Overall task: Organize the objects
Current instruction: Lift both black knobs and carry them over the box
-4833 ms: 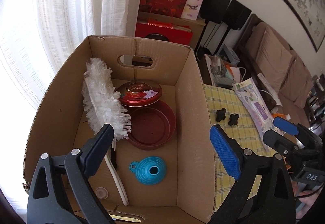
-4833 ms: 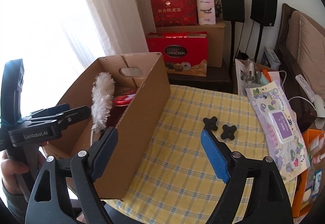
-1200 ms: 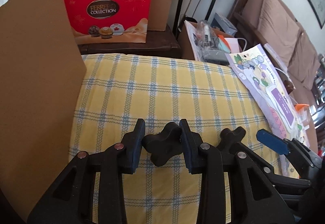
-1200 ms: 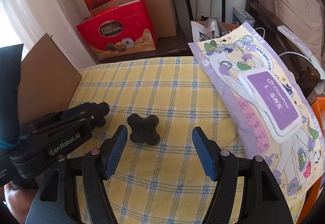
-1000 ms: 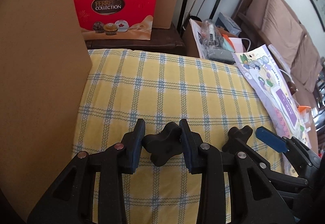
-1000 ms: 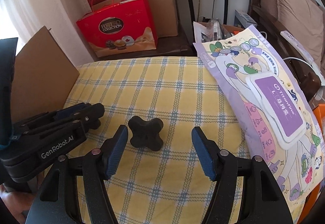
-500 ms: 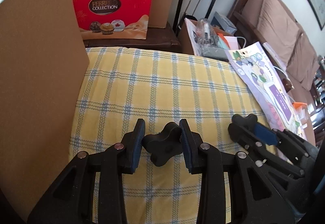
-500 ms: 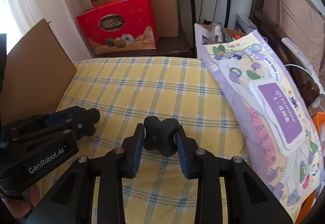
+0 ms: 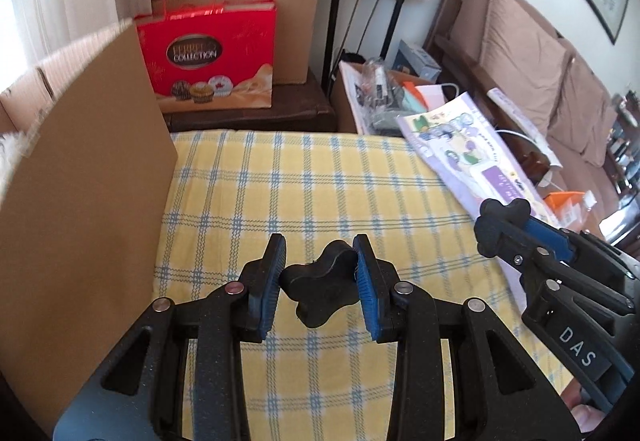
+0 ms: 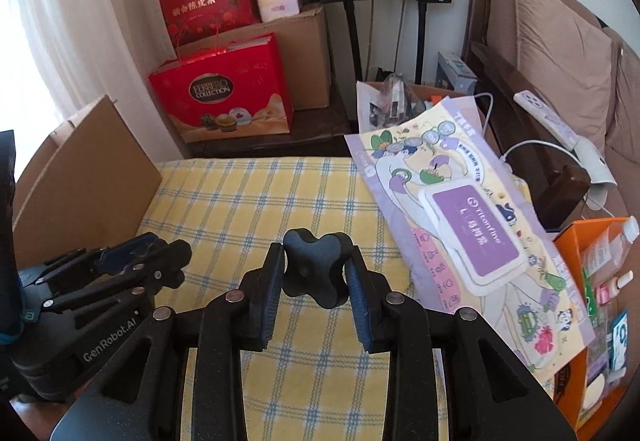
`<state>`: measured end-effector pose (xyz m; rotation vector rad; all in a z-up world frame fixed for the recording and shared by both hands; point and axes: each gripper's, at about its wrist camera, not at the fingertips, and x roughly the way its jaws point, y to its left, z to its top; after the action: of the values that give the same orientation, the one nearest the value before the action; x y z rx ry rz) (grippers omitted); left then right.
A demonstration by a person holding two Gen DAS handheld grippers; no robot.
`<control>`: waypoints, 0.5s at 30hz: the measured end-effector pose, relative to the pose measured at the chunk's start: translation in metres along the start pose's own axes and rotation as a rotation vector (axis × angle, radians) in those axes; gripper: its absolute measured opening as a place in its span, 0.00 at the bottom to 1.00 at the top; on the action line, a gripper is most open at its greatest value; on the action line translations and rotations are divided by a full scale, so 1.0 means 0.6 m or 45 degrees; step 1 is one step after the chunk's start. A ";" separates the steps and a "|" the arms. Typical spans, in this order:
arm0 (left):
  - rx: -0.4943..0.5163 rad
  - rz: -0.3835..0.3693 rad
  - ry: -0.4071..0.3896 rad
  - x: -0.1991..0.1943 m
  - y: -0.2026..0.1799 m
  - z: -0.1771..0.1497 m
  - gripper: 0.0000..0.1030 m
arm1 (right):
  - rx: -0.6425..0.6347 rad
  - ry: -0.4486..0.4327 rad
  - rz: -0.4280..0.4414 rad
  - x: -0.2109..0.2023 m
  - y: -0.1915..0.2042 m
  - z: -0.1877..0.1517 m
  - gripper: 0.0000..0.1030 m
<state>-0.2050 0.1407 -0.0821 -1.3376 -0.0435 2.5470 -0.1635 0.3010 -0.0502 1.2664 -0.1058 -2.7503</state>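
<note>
Beside cardboard box (image 9: 80, 201) edge, tablecloth (image 9: 300, 181) open

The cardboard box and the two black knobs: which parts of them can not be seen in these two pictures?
- Cardboard box: inside hidden in both views by its own side wall; only a white fluffy bit shows at the left wrist view's edge.
- Left tool's knob: its sides are covered by the pads.
- Right tool's knob: its underside faces away, so whether it touches the checked cloth is unclear.

Brown sofa (image 10: 560, 53) (right side), white curtain (image 10: 72, 21) lit by daylight.
</note>
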 end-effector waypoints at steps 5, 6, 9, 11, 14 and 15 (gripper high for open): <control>0.025 -0.003 -0.050 -0.047 -0.010 0.003 0.31 | -0.011 -0.039 -0.004 -0.046 0.013 0.005 0.30; 0.027 -0.007 -0.054 -0.055 -0.011 0.003 0.31 | -0.013 -0.044 -0.004 -0.054 0.015 0.006 0.30; 0.033 -0.019 -0.072 -0.082 -0.012 0.003 0.31 | -0.017 -0.064 0.001 -0.077 0.024 0.009 0.30; 0.041 -0.018 -0.086 -0.101 -0.013 0.003 0.31 | -0.024 -0.077 0.005 -0.093 0.033 0.011 0.30; 0.044 -0.019 -0.110 -0.128 -0.010 0.004 0.31 | -0.036 -0.098 0.012 -0.114 0.046 0.014 0.30; 0.045 -0.020 -0.117 -0.136 -0.009 0.003 0.31 | -0.040 -0.104 0.013 -0.121 0.049 0.014 0.30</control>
<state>-0.1613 0.1262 -0.0145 -1.2017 -0.0265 2.5824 -0.1212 0.2813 0.0133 1.1430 -0.0756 -2.7834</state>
